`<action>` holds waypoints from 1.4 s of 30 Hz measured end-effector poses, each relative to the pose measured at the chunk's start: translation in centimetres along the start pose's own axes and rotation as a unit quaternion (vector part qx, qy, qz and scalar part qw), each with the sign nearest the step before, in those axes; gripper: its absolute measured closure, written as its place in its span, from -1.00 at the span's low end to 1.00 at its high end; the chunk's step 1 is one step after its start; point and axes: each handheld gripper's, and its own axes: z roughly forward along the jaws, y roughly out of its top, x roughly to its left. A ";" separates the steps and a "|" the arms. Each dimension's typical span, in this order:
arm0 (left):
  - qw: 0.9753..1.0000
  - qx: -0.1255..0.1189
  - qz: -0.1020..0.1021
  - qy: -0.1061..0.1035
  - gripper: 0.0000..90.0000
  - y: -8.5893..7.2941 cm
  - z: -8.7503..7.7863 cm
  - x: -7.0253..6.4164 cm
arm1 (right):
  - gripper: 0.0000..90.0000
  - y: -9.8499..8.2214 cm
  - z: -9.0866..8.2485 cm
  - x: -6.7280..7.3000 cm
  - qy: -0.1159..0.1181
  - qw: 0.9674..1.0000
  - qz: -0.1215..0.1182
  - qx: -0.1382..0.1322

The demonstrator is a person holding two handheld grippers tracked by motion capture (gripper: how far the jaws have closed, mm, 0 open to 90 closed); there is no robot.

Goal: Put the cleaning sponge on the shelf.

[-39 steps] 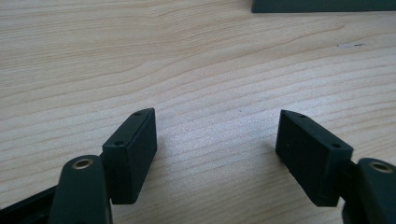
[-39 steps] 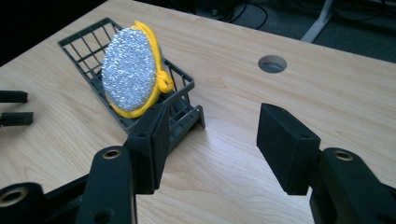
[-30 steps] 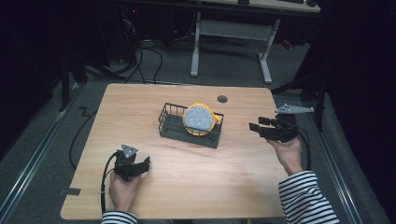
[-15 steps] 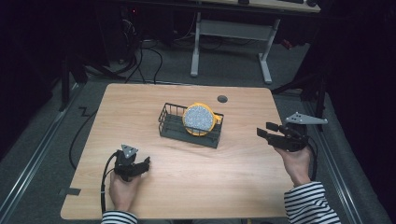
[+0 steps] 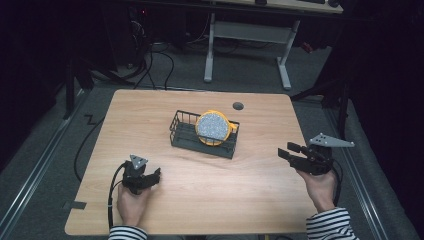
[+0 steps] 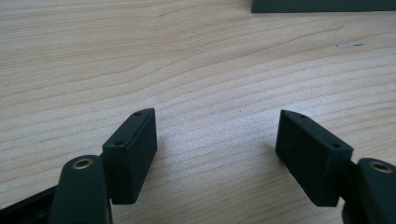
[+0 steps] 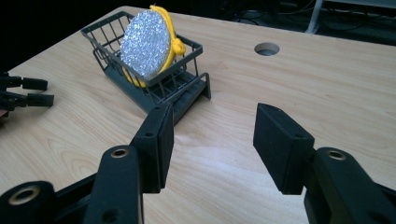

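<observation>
High view, glittery silver disc (image 5: 212, 127) yellow-rimmed, upright in black wire basket (image 5: 181, 135); left claw (image 6: 215, 149), right claw (image 7: 211, 140) both agape, empty

You hold 2 grippers low in the frame: left gripper (image 5: 155, 175) lower left, right gripper (image 5: 289, 151) right, black rack (image 5: 203, 135) centre on the table (image 5: 150, 115).

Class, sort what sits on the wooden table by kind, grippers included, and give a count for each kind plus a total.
Grippers: 2, left gripper and right gripper
Wire racks: 1, dark rack
Round glittery discs with yellow rim: 1, disc standing in the rack
Total: 4
</observation>
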 end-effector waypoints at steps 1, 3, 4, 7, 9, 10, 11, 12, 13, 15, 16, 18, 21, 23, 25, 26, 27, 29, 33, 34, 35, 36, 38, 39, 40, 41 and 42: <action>1.000 0.000 0.000 0.000 -0.34 0.0 0.0 0.0 | 0.07 -0.2 0.1 0.0 0.000 1.000 0.001 0.001; 1.000 0.000 0.000 0.000 -0.34 0.0 0.0 0.0 | 0.07 -0.7 0.2 0.0 0.002 1.000 0.004 0.002; 1.000 0.000 0.000 0.000 -0.34 0.0 0.0 0.0 | 0.06 -0.9 0.3 0.0 0.003 1.000 0.006 0.002; 1.000 0.000 0.000 0.000 -0.34 0.0 0.0 0.0 | 0.04 -1.7 0.6 0.0 0.000 1.000 0.010 0.003; 1.000 0.000 0.000 0.000 -0.34 0.0 0.0 0.0 | 0.04 -2.1 0.9 0.0 -0.002 1.000 0.011 0.004; 1.000 0.000 0.000 0.000 -0.34 0.0 0.0 0.0 | 0.04 -2.1 0.9 0.0 -0.002 1.000 0.011 0.004; 1.000 0.000 0.000 0.000 -0.34 0.0 0.0 0.0 | 0.04 -2.3 1.1 0.0 0.000 1.000 0.012 0.002; 1.000 0.000 0.000 0.000 -0.34 0.0 0.0 0.0 | 0.03 -2.5 1.2 0.0 0.002 1.000 0.017 0.004; 1.000 0.000 0.000 0.000 -0.34 0.0 0.0 0.0 | 0.03 -2.9 1.6 0.0 0.003 1.000 0.020 0.006; 1.000 0.000 0.000 0.000 -0.34 0.0 0.0 0.0 | 0.03 -3.1 1.8 0.0 0.006 1.000 0.021 0.006; 1.000 0.000 0.000 0.000 -0.34 0.0 0.0 0.0 | 0.03 -3.4 2.1 0.1 0.007 1.000 0.021 0.007; 1.000 0.000 0.000 0.000 -0.34 0.0 0.0 0.0 | 0.03 -3.6 2.4 0.3 0.005 1.000 0.020 0.009; 1.000 0.000 0.000 0.000 -0.34 0.0 0.0 0.0 | 0.03 -3.9 2.7 0.4 0.005 1.000 0.022 0.010; 1.000 0.000 0.000 0.000 -0.34 0.0 0.0 0.0 | 0.03 -4.2 3.1 0.4 0.007 1.000 0.026 0.011; 1.000 0.000 -0.001 0.000 -0.34 0.0 0.0 0.0 | 0.03 -4.6 3.6 0.4 0.010 0.999 0.032 0.015; 1.000 0.000 0.000 0.000 -0.34 0.0 0.0 0.0 | 0.03 -4.8 3.9 0.4 0.010 0.999 0.033 0.017; 1.000 0.000 0.000 0.000 -0.34 0.0 0.0 0.0 | 0.03 -4.9 4.0 0.5 0.009 0.999 0.033 0.019; 1.000 0.000 0.000 0.000 -0.34 0.0 0.0 0.0 | 0.03 -5.2 4.5 0.6 0.006 0.999 0.028 0.027; 1.000 0.000 0.000 0.000 -0.34 0.0 0.0 0.0 | 0.03 -5.6 5.0 0.7 0.002 0.999 0.028 0.037; 1.000 0.000 0.000 0.000 -0.34 0.0 0.0 0.0 | 0.03 -5.7 5.2 0.8 0.001 0.999 0.027 0.041; 1.000 0.000 0.000 0.000 -0.34 0.0 0.0 0.0 | 0.03 -6.0 5.7 0.8 -0.001 0.999 0.022 0.045; 1.000 0.000 0.000 0.000 -0.34 0.0 0.0 0.0 | 0.03 -6.2 5.8 0.8 -0.001 0.999 0.024 0.049; 1.000 0.000 0.000 0.000 -0.34 0.0 0.0 0.0 | 0.03 -6.5 6.2 0.9 0.000 0.998 0.025 0.052; 1.000 0.000 0.000 0.000 -0.34 0.0 0.0 0.0 | 0.03 -6.5 6.2 0.9 0.000 0.998 0.025 0.052; 1.000 0.000 0.000 0.000 -0.34 0.0 0.0 0.0 | 0.03 -6.8 6.6 0.9 -0.001 0.998 0.027 0.058; 1.000 0.000 0.000 0.000 -0.34 0.0 0.0 0.0 | 0.02 -7.0 6.9 1.0 -0.002 0.998 0.025 0.059; 1.000 0.000 0.000 0.000 -0.34 0.0 0.0 0.0 | 0.02 -7.0 7.0 1.0 -0.004 0.998 0.023 0.061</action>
